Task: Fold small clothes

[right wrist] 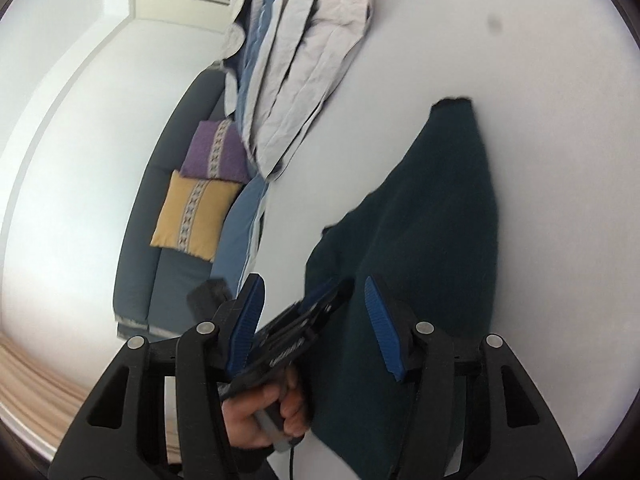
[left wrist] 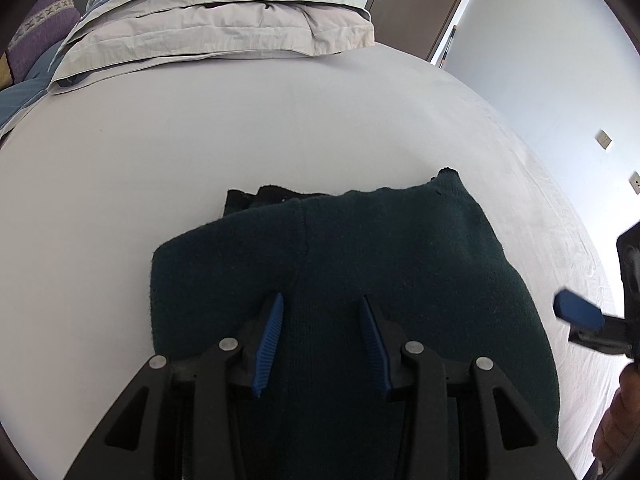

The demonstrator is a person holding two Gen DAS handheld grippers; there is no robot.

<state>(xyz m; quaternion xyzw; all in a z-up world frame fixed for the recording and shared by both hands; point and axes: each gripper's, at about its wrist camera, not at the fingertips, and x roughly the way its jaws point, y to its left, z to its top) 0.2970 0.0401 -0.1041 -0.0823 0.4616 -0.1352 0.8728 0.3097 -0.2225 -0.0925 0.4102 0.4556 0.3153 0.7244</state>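
Dark green knit garment [left wrist: 344, 264] lies flat on white bed sheet [left wrist: 200, 140], black piece [left wrist: 244, 200] peeking from its far edge. Left tool [left wrist: 322, 304] over garment, fingers spread, pinching nothing. Right tool [right wrist: 314, 284] off garment's right side, fingers spread, empty. Folded duvet [left wrist: 216, 20] at bed's far end, cushions [right wrist: 192, 216] beyond.

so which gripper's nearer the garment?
Left. The left gripper is open right over the dark green garment. The right gripper is open off its right edge, above the sheet.
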